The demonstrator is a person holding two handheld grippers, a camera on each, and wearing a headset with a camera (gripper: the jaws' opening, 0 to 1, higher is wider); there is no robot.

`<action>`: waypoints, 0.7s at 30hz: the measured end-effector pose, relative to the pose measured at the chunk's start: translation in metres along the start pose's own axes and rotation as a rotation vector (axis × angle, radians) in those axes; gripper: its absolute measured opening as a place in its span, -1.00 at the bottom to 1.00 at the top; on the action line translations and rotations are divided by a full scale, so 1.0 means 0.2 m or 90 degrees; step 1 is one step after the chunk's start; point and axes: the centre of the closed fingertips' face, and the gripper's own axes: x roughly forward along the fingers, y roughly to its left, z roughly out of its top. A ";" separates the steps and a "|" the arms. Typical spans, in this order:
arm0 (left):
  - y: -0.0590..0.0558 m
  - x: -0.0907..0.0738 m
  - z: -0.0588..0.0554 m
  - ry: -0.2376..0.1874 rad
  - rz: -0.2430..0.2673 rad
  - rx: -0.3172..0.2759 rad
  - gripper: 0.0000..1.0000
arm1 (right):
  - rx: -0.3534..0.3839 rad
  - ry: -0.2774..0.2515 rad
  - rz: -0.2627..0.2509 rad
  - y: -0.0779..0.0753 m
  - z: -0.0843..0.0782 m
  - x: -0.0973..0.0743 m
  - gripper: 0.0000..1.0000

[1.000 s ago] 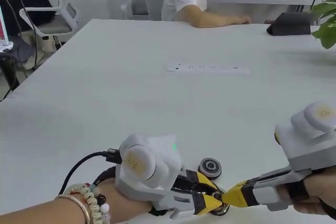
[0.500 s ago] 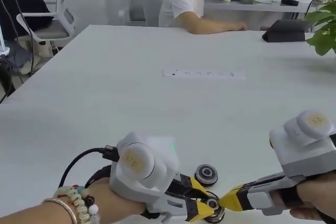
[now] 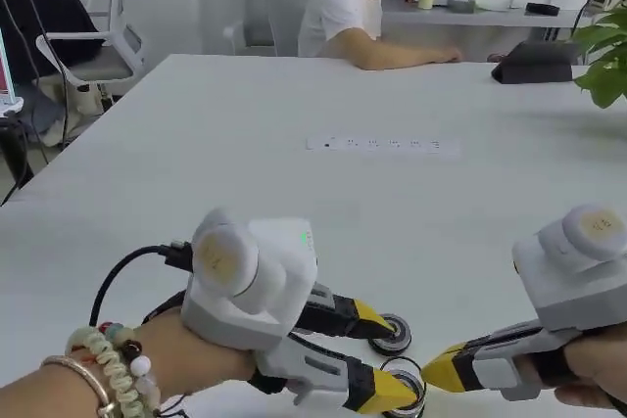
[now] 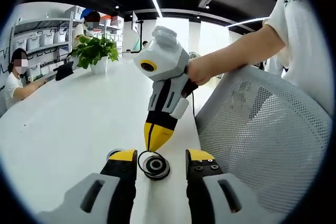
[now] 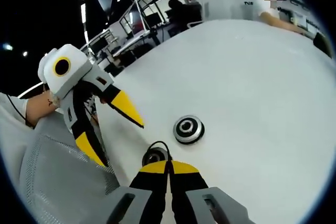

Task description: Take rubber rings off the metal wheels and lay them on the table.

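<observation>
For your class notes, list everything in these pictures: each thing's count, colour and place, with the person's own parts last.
metal wheels: two, silver and black, near table edge by the gripper tips
rubber ring: one, black, looped partly off the nearer wheel
table: one, white
power strip: one, white, mid-table
black object: one, far right on table
plant: one, green, far right
seated person: one, white shirt, far end
office chair: one, white, left of table
left gripper: yellow tips, open around the nearer wheel
right gripper: yellow tips, shut, at the ring
bracelets: beaded, left wrist
</observation>
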 end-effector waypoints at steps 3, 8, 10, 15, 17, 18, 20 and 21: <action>-0.01 -0.02 0.01 0.010 0.001 0.029 -0.30 | -0.001 -0.014 -0.006 -0.01 0.02 -0.02 -1.00; 0.00 -0.07 0.06 -0.005 0.000 0.009 -0.06 | 0.001 -0.037 -0.019 -0.02 0.07 -0.05 -1.00; 0.02 -0.09 0.07 -0.007 0.004 0.002 -0.03 | 0.002 -0.051 -0.022 -0.02 0.10 -0.07 -1.00; 0.05 -0.13 0.11 -0.012 0.018 -0.017 0.18 | 0.012 -0.086 -0.020 -0.01 0.16 -0.10 -1.00; 0.05 -0.15 0.14 -0.014 0.018 -0.016 0.27 | 0.017 -0.095 -0.021 -0.01 0.18 -0.11 -1.00; 0.04 -0.16 0.16 -0.015 0.020 -0.005 0.28 | 0.018 -0.101 -0.021 -0.01 0.19 -0.12 -1.00; 0.05 -0.19 0.17 -0.011 0.027 0.011 0.29 | 0.019 -0.107 -0.022 -0.01 0.19 -0.13 -1.00; 0.06 -0.21 0.18 -0.006 0.038 0.016 0.29 | 0.017 -0.112 -0.023 0.00 0.20 -0.14 -1.00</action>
